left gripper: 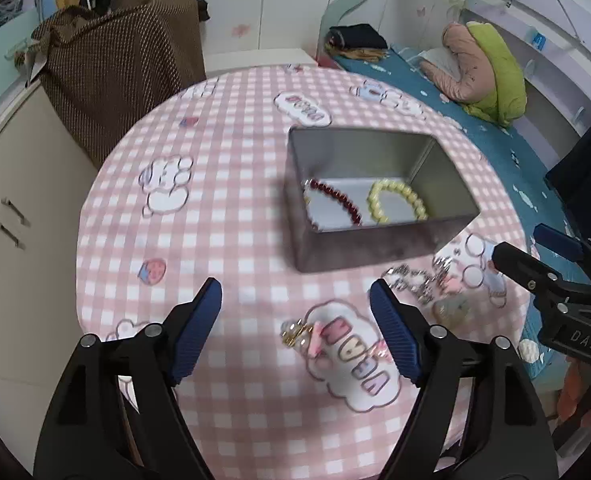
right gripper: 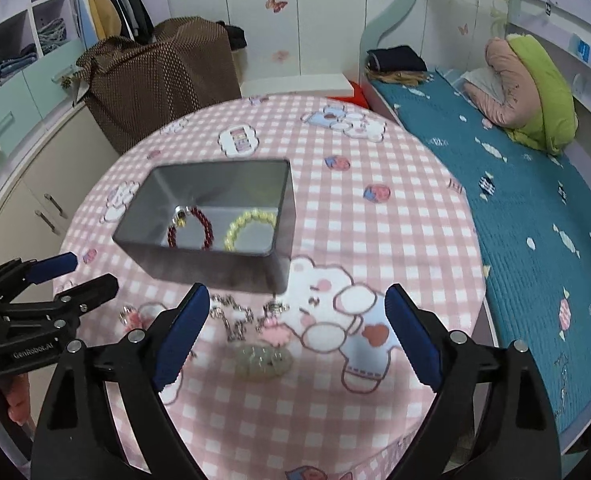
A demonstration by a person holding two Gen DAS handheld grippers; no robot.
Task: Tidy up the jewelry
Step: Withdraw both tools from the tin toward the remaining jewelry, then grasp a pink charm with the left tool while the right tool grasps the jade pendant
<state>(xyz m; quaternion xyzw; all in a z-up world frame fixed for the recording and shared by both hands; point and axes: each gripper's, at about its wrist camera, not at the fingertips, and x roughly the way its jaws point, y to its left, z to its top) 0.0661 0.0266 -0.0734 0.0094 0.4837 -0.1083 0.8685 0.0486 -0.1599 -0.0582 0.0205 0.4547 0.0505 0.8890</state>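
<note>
Both the left hand-held gripper (left gripper: 295, 306) and right hand-held gripper (right gripper: 297, 312) hang spread, grasping nothing. The tin (left gripper: 359, 246) partly hides 2 bracelets (right gripper: 191, 228). Blurred loose jewelry (right gripper: 235, 320) is indistinct.

The left gripper (left gripper: 295, 328) hovers with its jaws spread wide, nothing between them. The right gripper (right gripper: 297, 332) (just to its right) hangs likewise agape, empty, both pointing far.
</note>
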